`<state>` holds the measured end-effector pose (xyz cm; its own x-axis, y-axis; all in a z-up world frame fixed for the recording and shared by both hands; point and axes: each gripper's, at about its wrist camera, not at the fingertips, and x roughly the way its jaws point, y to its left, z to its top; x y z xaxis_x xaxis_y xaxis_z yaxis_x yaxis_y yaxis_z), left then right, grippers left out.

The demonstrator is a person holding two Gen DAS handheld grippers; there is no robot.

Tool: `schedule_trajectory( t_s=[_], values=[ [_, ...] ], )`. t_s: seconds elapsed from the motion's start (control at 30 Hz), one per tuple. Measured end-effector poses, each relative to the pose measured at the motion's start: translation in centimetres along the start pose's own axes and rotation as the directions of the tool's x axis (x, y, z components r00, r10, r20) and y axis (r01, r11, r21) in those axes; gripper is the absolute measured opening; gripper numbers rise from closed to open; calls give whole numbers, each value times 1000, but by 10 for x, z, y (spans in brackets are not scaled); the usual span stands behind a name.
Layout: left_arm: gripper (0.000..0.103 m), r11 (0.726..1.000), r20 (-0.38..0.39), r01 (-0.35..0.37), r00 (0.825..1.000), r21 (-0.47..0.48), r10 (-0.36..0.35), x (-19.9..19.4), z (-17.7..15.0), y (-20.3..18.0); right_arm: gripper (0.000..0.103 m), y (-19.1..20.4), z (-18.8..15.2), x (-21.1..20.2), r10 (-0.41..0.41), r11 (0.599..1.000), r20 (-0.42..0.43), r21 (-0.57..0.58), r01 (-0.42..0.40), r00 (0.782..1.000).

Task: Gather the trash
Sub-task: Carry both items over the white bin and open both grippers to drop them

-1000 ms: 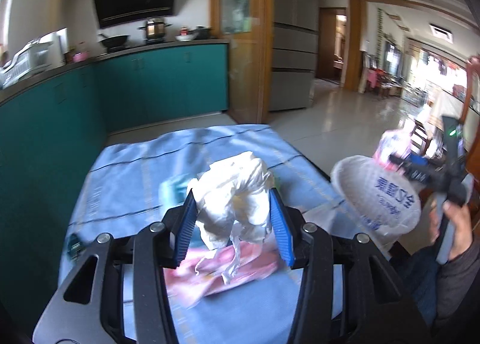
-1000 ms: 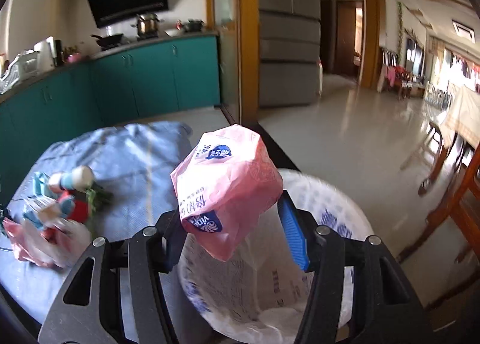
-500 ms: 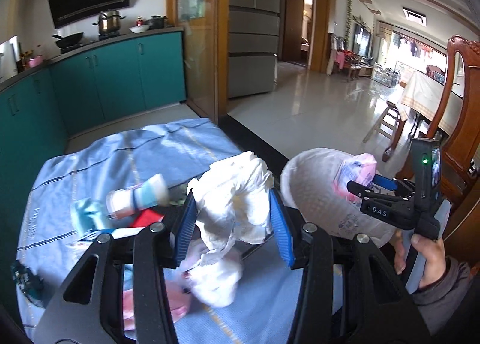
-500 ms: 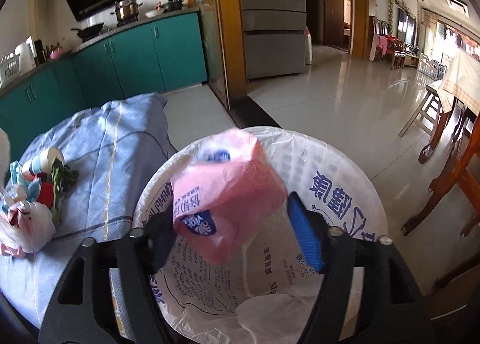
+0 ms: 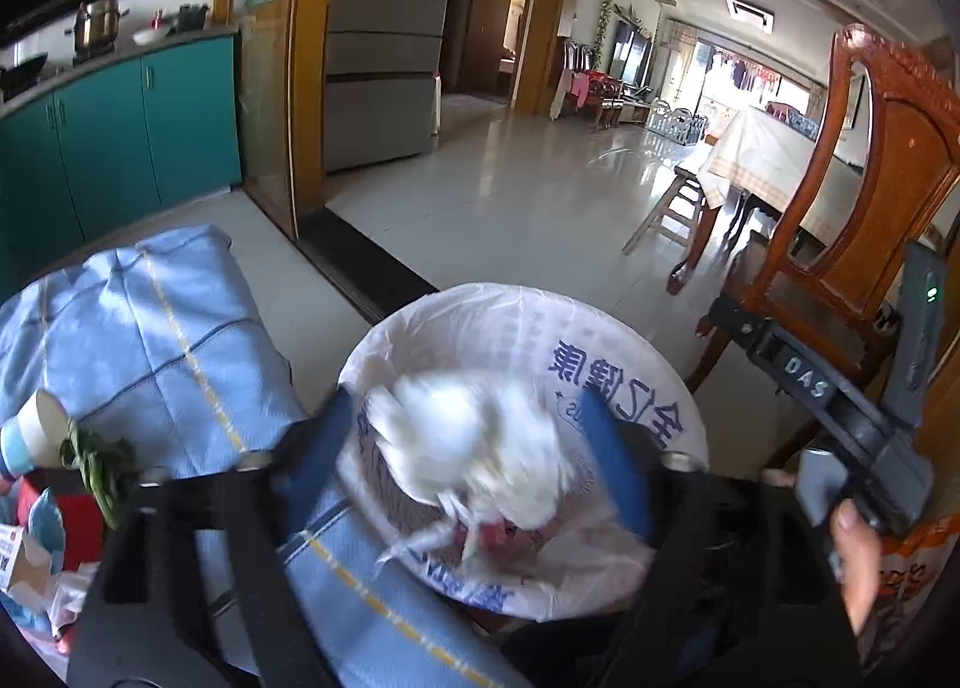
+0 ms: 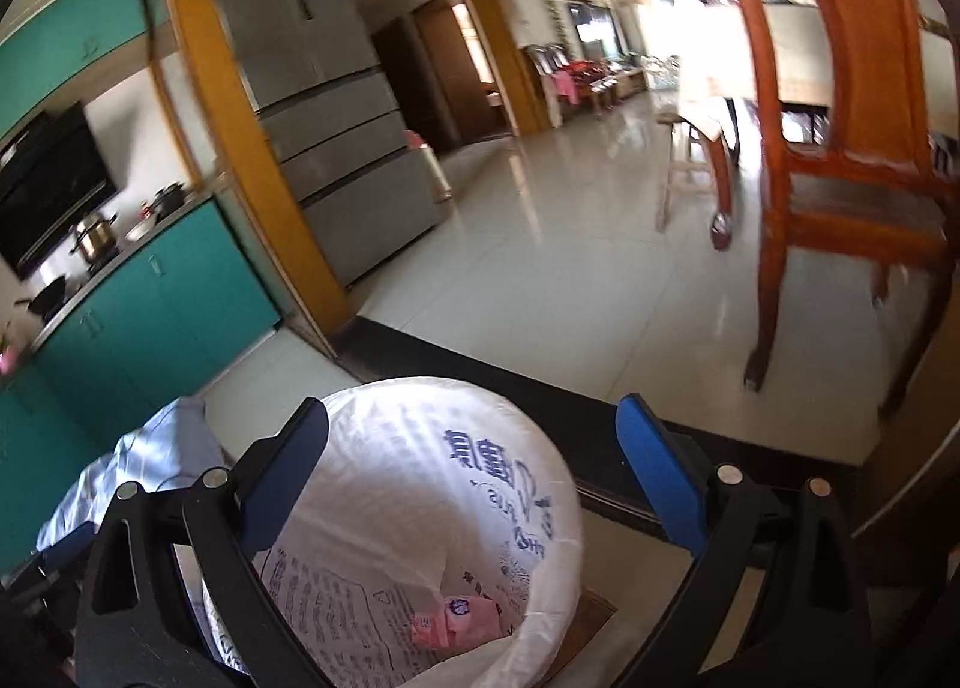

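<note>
Left gripper (image 5: 465,448) fingers opening; blurred crumpled white tissue wad (image 5: 474,460) between them, over white-lined round bin (image 5: 630,346). Right gripper (image 6: 474,472) fingers opening, empty; pink wrapper (image 6: 456,619) inside bin beside blue-clothed surface (image 5: 150,328)

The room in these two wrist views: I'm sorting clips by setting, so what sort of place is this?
Most likely a home kitchen that opens onto a dining and living area: teal cabinets with a pot on the counter, a tall grey fridge, and a carved wooden chair beside a cloth-covered table further back.
</note>
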<state>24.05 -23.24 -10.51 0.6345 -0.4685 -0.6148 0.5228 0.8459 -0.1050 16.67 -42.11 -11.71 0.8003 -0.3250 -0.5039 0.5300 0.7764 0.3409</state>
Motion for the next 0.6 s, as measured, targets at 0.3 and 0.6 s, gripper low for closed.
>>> schedule_trajectory(
  t_s=[0.3, 0.6],
  values=[
    [98, 980, 115, -197, 974, 3, 195, -74, -18, 25, 100, 50, -5, -46, 143, 973, 223, -210, -96, 964],
    [99, 842, 188, -527, 820, -117, 540, -182, -49, 93, 100, 166, -17, -37, 401, 835, 2, -412, -364, 916]
  ],
)
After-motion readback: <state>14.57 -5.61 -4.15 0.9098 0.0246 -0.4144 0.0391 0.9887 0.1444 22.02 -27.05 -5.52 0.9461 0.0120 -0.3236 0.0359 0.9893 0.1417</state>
